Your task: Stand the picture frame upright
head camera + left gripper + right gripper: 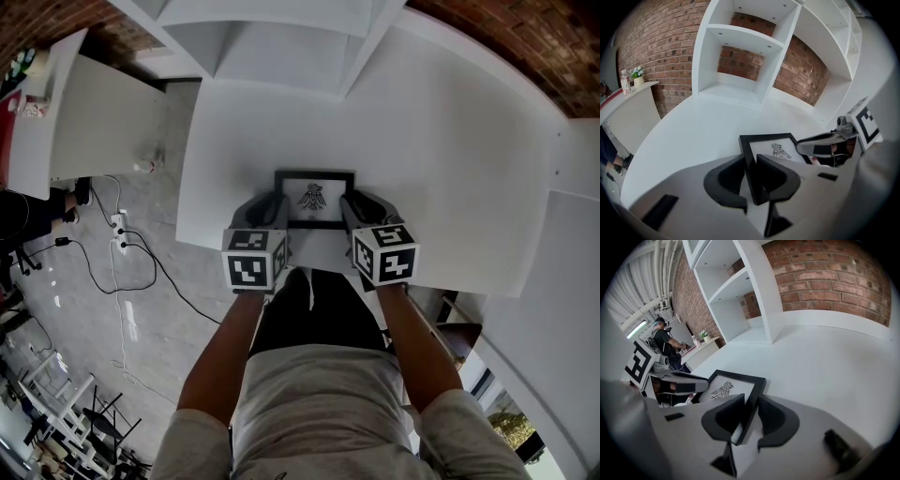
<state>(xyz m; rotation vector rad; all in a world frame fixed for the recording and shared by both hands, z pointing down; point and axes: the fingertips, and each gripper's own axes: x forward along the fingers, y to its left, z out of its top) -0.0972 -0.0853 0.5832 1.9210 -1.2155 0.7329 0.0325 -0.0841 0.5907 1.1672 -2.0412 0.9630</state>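
A black-rimmed rectangular picture frame (314, 199), with a white mat and a small black bird-like emblem, lies face up on the curved white desk (441, 150), close to the edge nearest the person. It is not upright. Whether its near edge is raised off the desk cannot be told.

The left gripper (751, 176) sits at 8 o'clock from the frame in the head view and straddles the frame's left side bar. Its dark fingers (726, 180) are closed in on that bar, one on the outside and one on the glass side, pinching it. The right gripper (749, 416) sits at 4 o'clock from the frame and takes the right side bar the same way. Its fingers (778, 420) lie against the black rim on either side. Both grippers point steeply down and away from the person.

At 12 o'clock from the frame, at the back of the desk, stands an open white shelf unit (281, 37) against a red brick wall (525, 37). At 9 o'clock, past the desk edge, black cables (141, 267) trail across the grey floor (141, 309). In the right gripper view a person (665, 341) stands in the background.
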